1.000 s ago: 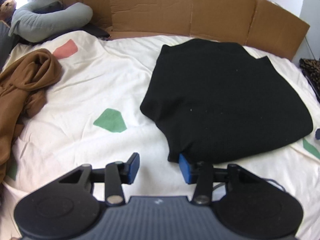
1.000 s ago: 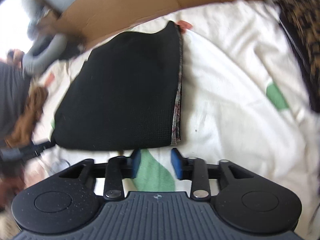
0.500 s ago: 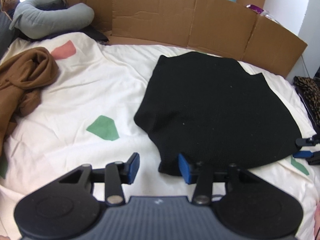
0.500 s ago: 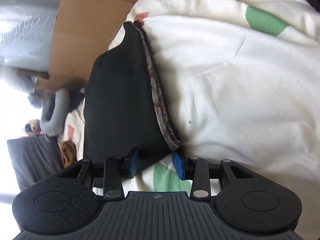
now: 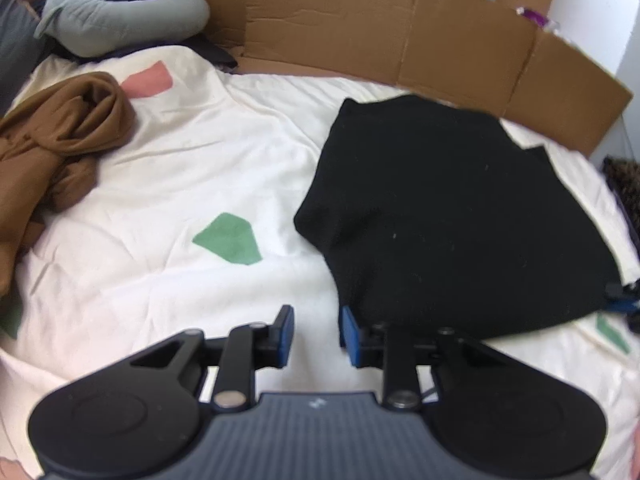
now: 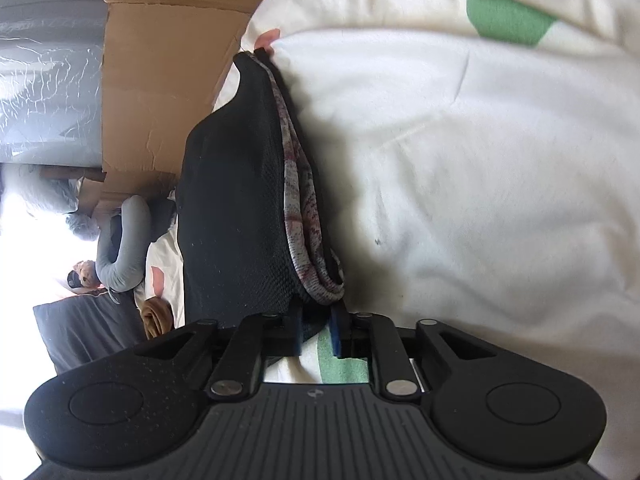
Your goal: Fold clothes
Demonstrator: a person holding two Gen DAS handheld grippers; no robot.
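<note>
Pinching the near corner of the folded black garment (image 6: 236, 216), my right gripper (image 6: 316, 330) has its blue pads pressed in on the fabric, black knit and a grey-and-maroon mottled inner layer bunched between them. In that rolled view the garment runs away from the pads toward the cardboard wall (image 6: 160, 92), lying on the cream sheet (image 6: 480, 184) with its green patch (image 6: 508, 18).

My left gripper (image 5: 316, 334) stands spread with nothing between its pads; the right-hand pad sits just at the garment's (image 5: 444, 216) near left corner, and I cannot tell whether it touches. Through this camera the black garment lies folded flat on the right half of the cream sheet (image 5: 172, 280), its far edge near the cardboard wall (image 5: 392, 28). A green patch (image 5: 230, 238) shows on the sheet just left of it. Well apart to the left lies a crumpled brown garment (image 5: 60, 140), with a pink patch (image 5: 148, 80) beside it and a grey curved pillow (image 5: 120, 20) beyond.
</note>
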